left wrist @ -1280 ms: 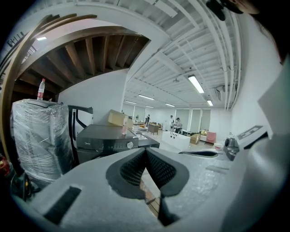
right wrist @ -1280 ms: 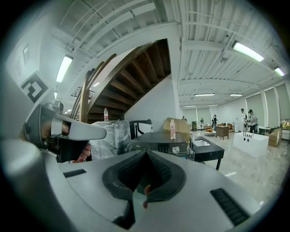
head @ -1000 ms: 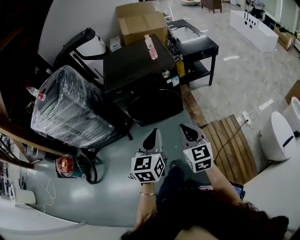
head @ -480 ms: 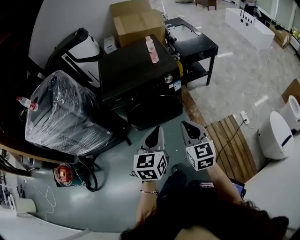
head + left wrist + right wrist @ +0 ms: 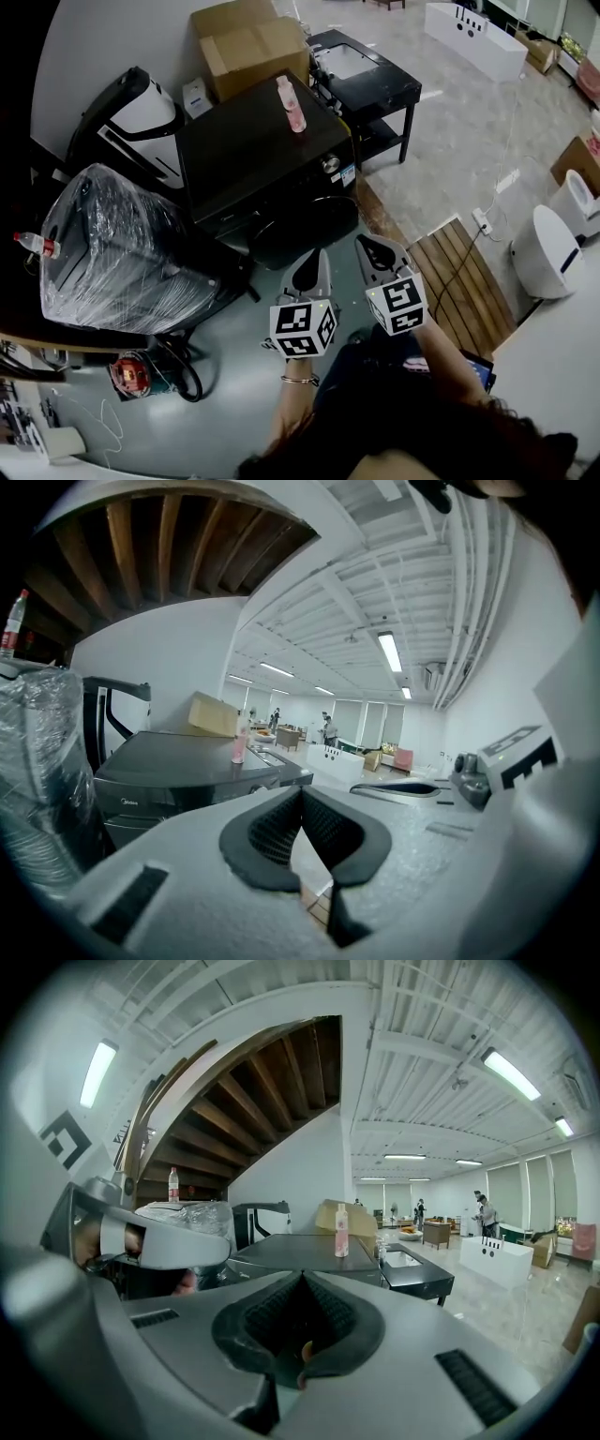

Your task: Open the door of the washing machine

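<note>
The black washing machine (image 5: 258,155) stands ahead on the floor, and its round front door (image 5: 302,228) is closed. A pink bottle (image 5: 290,103) stands on its top. Both grippers are held side by side, pointing at the machine's front, a short way from it and touching nothing. My left gripper (image 5: 312,262) is shut and empty, in front of the door. My right gripper (image 5: 371,247) is shut and empty, off the door's right side. The left gripper view shows the machine (image 5: 178,771) beyond the closed tips (image 5: 301,791). In the right gripper view the machine (image 5: 298,1252) lies past the closed tips (image 5: 302,1277).
A plastic-wrapped appliance (image 5: 122,244) stands left of the machine, with cardboard boxes (image 5: 246,47) behind and a low black table (image 5: 370,80) to the right. A wooden slatted board (image 5: 461,272) and a cable lie at the right, near a white toilet (image 5: 548,248). A red tool (image 5: 131,373) sits on the floor at left.
Both grippers have moved together toward the washing machine, whose door now lies closer to their tips. Both stay shut.
</note>
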{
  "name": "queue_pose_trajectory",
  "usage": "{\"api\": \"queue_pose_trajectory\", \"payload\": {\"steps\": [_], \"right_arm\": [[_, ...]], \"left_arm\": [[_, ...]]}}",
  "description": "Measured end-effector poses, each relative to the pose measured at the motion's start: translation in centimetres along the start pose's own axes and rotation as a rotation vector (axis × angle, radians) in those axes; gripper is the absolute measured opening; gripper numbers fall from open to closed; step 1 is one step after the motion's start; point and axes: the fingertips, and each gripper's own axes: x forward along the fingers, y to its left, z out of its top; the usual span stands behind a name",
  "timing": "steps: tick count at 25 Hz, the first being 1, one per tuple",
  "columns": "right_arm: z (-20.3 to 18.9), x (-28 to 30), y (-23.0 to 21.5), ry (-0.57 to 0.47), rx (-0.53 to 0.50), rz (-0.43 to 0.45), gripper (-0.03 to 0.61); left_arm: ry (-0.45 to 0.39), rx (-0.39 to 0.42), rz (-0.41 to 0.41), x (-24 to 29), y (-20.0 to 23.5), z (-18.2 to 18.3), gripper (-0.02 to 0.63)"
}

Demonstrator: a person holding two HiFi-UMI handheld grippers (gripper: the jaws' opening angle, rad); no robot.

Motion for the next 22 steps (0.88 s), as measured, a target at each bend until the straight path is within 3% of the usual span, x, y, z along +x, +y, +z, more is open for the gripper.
{"api": "queue_pose_trajectory", "payload": {"steps": [12,22], "right_arm": [[-1.1,6.1,-3.2,0.037,-0.005,-0.011,-0.002],[-2.8,11.8,-7.0,0.097,-0.004,0.050,-0.002]], "left_arm": [[0.018,0.013,-0.010,5.9,2.4,0.0,0.012],[0.007,-0.002,0.042,12.6,4.1,0.1,0.012]]}}
